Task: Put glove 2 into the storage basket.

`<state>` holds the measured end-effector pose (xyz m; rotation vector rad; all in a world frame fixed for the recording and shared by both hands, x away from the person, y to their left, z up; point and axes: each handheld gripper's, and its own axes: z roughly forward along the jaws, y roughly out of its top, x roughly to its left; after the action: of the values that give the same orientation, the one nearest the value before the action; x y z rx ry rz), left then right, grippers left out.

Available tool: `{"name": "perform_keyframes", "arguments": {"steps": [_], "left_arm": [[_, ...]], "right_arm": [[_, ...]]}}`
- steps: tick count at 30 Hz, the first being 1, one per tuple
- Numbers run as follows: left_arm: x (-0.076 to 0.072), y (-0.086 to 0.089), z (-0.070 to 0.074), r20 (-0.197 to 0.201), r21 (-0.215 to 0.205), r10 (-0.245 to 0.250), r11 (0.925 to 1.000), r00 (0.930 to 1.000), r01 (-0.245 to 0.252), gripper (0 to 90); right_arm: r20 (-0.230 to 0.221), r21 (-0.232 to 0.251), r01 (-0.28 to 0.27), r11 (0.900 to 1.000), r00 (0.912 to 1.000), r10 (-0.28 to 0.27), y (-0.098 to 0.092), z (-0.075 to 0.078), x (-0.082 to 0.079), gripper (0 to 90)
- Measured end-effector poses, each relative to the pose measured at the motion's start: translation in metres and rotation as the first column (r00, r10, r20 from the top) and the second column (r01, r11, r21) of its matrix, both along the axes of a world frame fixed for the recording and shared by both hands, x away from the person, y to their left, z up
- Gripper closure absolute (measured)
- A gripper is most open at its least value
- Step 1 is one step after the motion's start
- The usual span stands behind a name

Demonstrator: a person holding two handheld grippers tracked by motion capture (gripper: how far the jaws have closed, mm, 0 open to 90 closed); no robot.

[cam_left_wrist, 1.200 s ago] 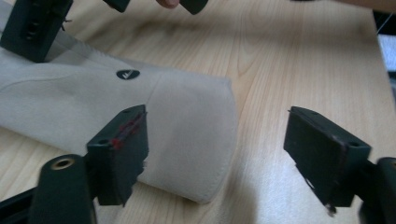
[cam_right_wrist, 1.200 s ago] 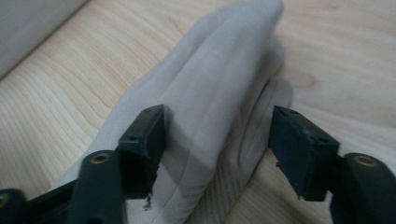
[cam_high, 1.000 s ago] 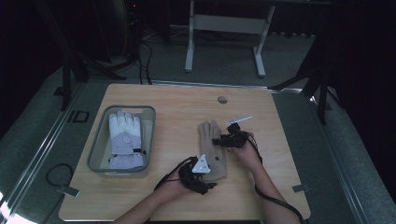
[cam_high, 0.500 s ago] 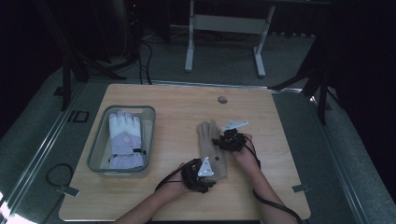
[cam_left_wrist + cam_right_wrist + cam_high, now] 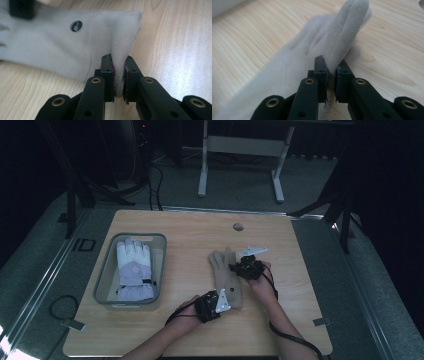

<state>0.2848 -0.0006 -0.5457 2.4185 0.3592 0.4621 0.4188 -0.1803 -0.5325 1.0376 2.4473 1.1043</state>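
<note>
Currently both grippers are clamped on the beige glove [image 5: 226, 277], which lies flat on the wooden table [image 5: 190, 230], to the right of the grey bin [image 5: 162, 265] and well apart from it

Left gripper [image 5: 220, 301]: at the cuff end of the beige glove, the end nearest the person. In the left gripper view [image 5: 119, 75] its jaws have just been closing and now pinch the cuff edge between the pads, fabric bunched up into a ridge above them. The small round dark logo [image 5: 76, 26] on the beige glove sits just beyond the cuff seam, up and left of the pinch

Right gripper [image 5: 239, 269]: at the right edge of the beige glove, further from the person than the left gripper, around the thumb side. In the right gripper view [image 5: 331, 75] its jaws have also just been closing and are tight on a fold of the fabric; one finger-like part of the beige glove stands up from the pinch, the rest of it spreads flat on the table to the left

Fingers of the beige glove point away from the person, toward the small round hole [image 5: 238, 226] in the table top, which sits beyond the fingertips and apart from them

Left of the beige glove, the grey bin holds a white and lilac glove [image 5: 133, 270], fingers likewise pointing away from the person

Both forearms come in from the near table edge, a black cable [image 5: 295, 342] trailing along the right one
</note>
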Motion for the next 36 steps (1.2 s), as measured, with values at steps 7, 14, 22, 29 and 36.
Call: {"name": "perform_keyframes", "arguments": {"steps": [7,14,22,29,36], "left_arm": [[-0.002,0.005,0.0,-0.017,-0.008,-0.002,1.0,0.9999,0.002,81.6],[-0.002,0.01,0.003,0.001,-0.012,0.02,0.9997,0.9998,-0.02,81.5],[0.0,0.023,0.02,0.037,-0.02,0.039,0.9991,0.9986,-0.039,81.5],[0.001,0.031,0.031,0.064,-0.015,0.054,0.9985,0.9965,-0.053,81.5],[0.001,0.041,0.044,0.093,-0.014,0.074,0.9972,0.9929,-0.073,81.6]], "right_arm": [[-0.051,-0.012,-0.038,0.999,0.998,0.038,0.007,0.004,0.0,84.3],[-0.02,0.003,-0.038,0.999,0.9991,0.038,0.011,0.013,-0.003,84.2],[-0.008,0.035,-0.028,0.999,0.9996,0.028,0.014,0.027,-0.002,84.2],[0.017,0.048,-0.04,0.998,0.9991,0.039,0.022,0.046,-0.001,84.2],[0.039,0.065,-0.052,0.996,0.998,0.05,0.036,0.067,0.0,84.2]]}}
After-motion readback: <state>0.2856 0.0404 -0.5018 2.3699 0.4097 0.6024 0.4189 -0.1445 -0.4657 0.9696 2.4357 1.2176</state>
